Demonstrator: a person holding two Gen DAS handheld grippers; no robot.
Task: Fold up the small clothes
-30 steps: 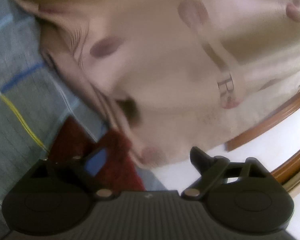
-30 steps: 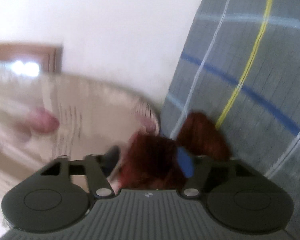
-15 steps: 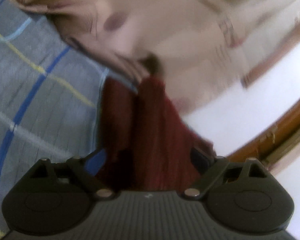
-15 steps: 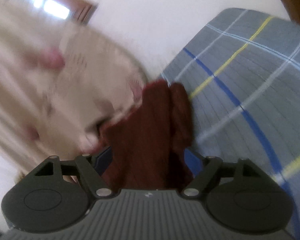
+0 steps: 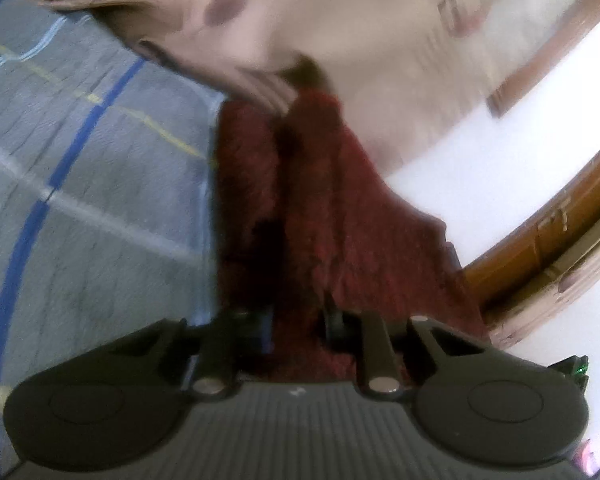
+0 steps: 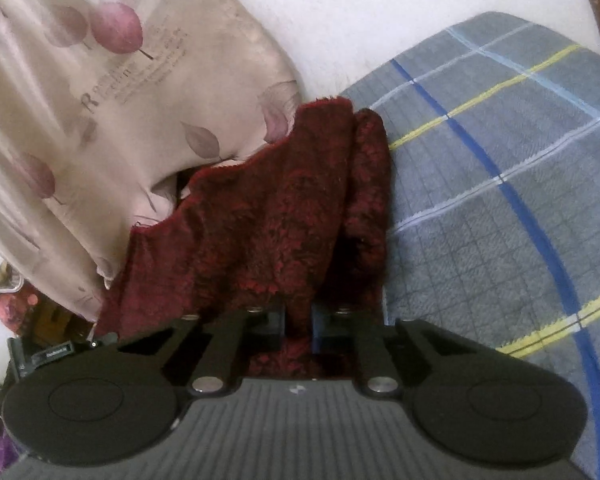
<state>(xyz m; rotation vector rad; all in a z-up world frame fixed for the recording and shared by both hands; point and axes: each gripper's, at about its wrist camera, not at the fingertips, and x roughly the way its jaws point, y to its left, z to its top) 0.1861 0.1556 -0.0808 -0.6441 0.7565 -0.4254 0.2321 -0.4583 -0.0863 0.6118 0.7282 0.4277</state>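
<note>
Maroon cloth (image 6: 268,224), a small plush garment with a darker pattern, now fills the middle of both wrist views, where a second ago only a corner of it showed past each tool. It lies on the grey plaid blanket (image 6: 500,184) of a bed, bunched into long folds, with its far end up against a beige pillow (image 6: 100,100) printed with mauve leaves. In the left wrist view the cloth (image 5: 340,216) reaches from the pillow (image 5: 340,24) down to the tool, with the blanket (image 5: 80,168) on its left side and a white wall and brown wooden trim on its right.

A second ago both pairs of tongs stood wide, with the cloth loose between the blue-padded tips. The left tongs (image 5: 298,326) have drawn in to a narrow gap and are closing, with a ridge of the maroon cloth pinched between the tips. The right tongs (image 6: 299,326) are likewise nearly shut and closing, and their tips press on a fold of the same cloth from either side. The left view is blurred, the right one sharp.
</note>
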